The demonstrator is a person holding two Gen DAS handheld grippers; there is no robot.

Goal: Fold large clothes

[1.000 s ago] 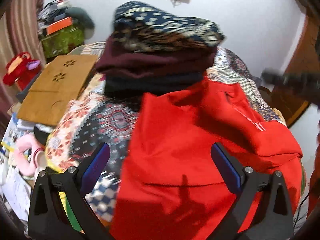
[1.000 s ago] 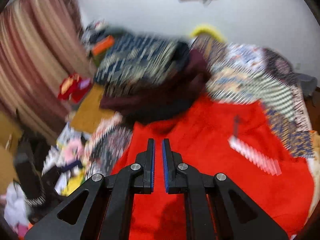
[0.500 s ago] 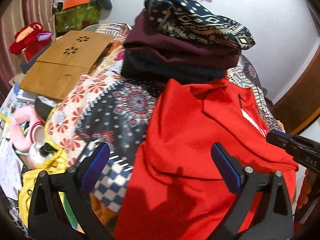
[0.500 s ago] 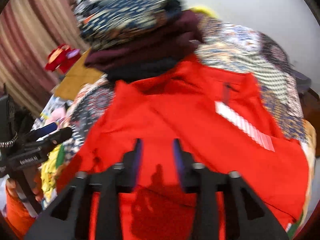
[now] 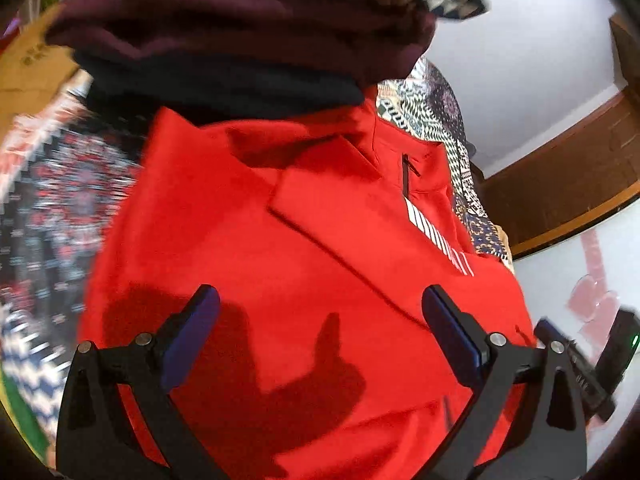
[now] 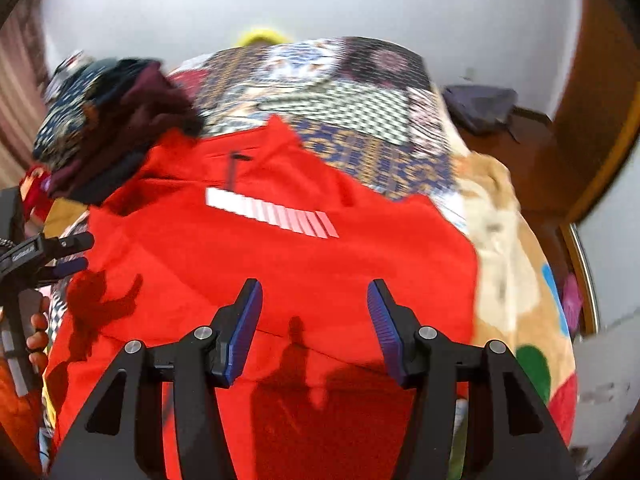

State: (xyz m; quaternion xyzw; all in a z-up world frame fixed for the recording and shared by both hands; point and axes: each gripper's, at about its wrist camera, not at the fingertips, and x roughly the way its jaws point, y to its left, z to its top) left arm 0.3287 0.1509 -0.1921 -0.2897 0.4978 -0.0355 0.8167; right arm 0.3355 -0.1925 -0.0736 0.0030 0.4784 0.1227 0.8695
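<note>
The right tongs (image 6: 314, 328), seen pressed shut a second ago, are being opened and are now being held part-way apart above the red garment (image 6: 280, 272), with nothing between the pads. The left tongs (image 5: 320, 334) are being kept wide open as before, also empty, and are being brought in closer over the same cloth. The red garment is being left spread on the patterned bedspread (image 6: 360, 120), its collar and short zip at the far end, just beside the stack of folded clothes (image 5: 240, 40) at the far left. Judging by this, a fresh grasp of the near edge is being prepared, and a further fold is probably yet to be made. A white striped chest mark (image 6: 272, 214) is being shown on the garment; no letters can be read in it. Small print on the other tool's body is too blurred to be read.
</note>
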